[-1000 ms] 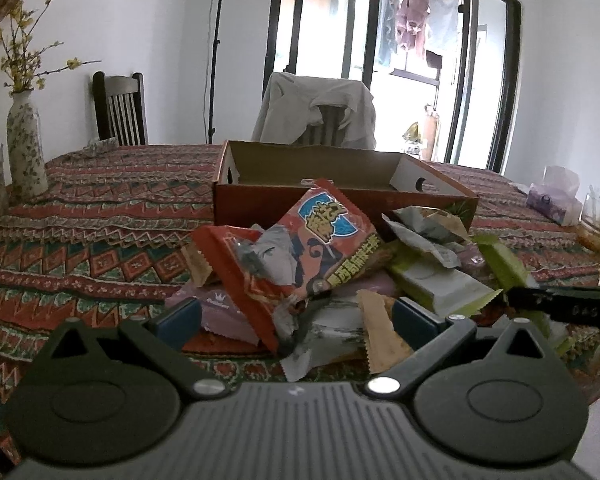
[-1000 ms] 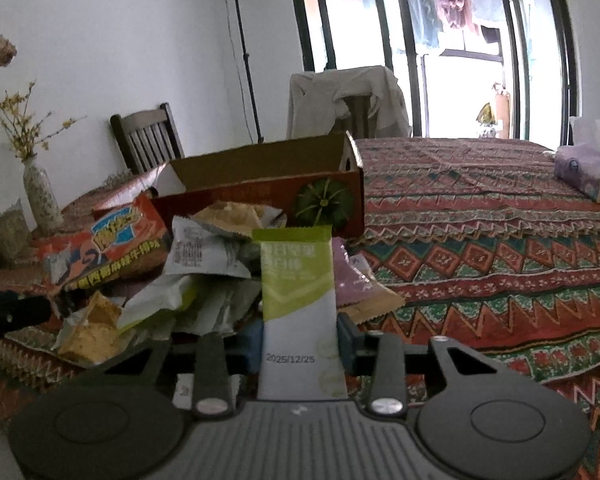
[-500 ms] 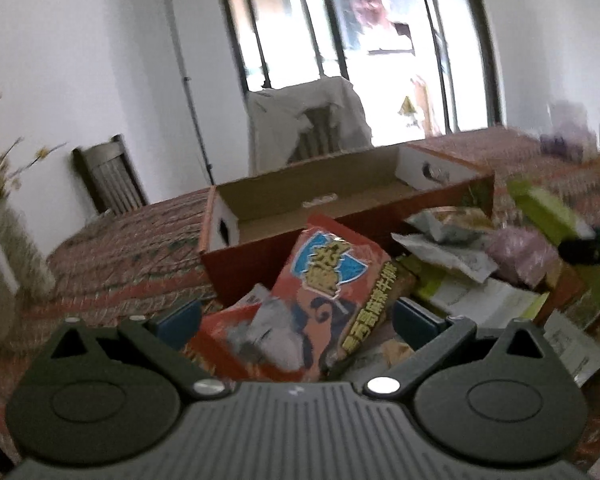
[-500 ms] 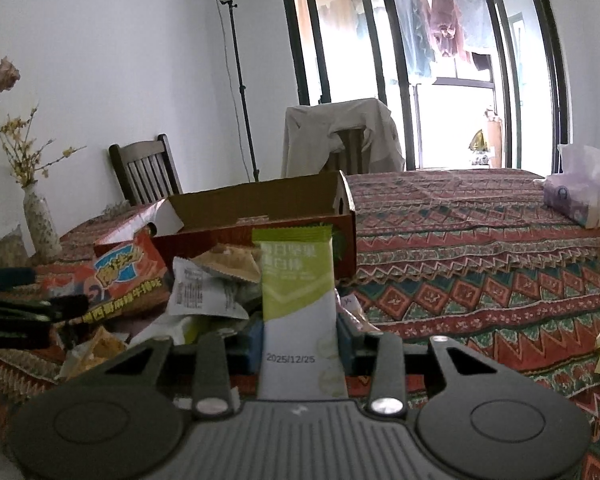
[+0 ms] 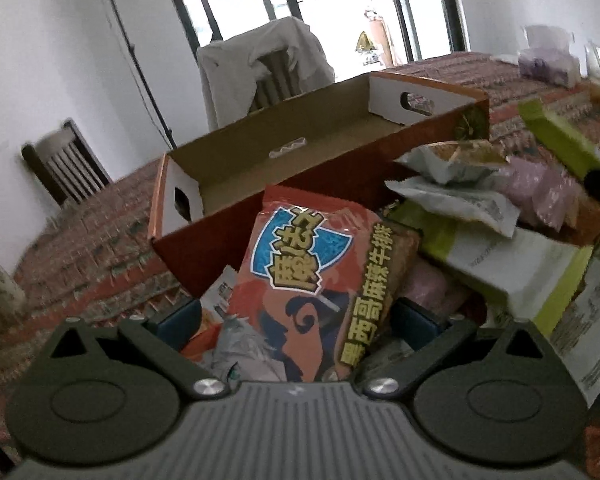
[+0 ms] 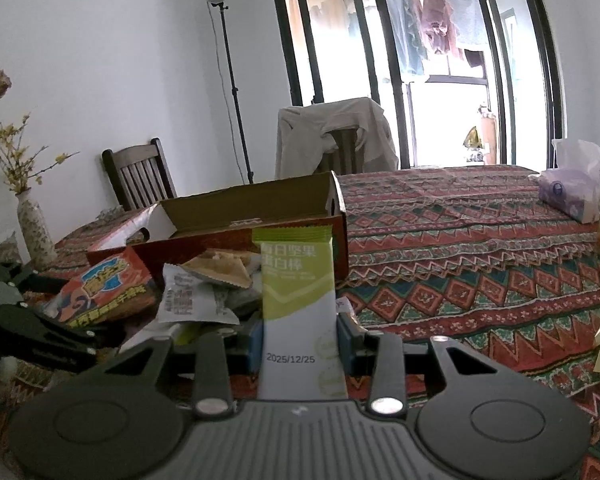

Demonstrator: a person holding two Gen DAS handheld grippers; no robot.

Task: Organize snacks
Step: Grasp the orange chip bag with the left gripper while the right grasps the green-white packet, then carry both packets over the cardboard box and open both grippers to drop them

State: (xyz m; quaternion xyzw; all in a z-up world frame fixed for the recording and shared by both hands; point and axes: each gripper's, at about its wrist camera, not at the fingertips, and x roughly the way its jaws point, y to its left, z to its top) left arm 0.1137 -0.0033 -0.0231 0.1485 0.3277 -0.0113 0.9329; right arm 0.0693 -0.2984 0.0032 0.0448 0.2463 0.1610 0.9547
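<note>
My left gripper (image 5: pixel 296 320) is open, its fingers either side of an orange snack bag (image 5: pixel 320 280) with a blue label, on top of a pile of wrappers. The open cardboard box (image 5: pixel 300 152) lies just behind the pile. My right gripper (image 6: pixel 300 336) is shut on a green and white snack bar (image 6: pixel 298 300), held upright above the table, right of the pile. In the right wrist view the box (image 6: pixel 236 216) is ahead to the left, and the left gripper (image 6: pixel 32 328) shows at the left edge by the orange bag (image 6: pixel 104 288).
A patterned cloth (image 6: pixel 460 240) covers the table. A flower vase (image 6: pixel 34 228) stands at the left. A tissue pack (image 6: pixel 568 196) lies at the far right. Chairs (image 6: pixel 140 176) stand behind the table, one draped with a jacket (image 6: pixel 336 136).
My left gripper has moved forward and tilted, so the orange bag now lies between its open fingers. My right gripper has lifted the green bar higher above the pile.
</note>
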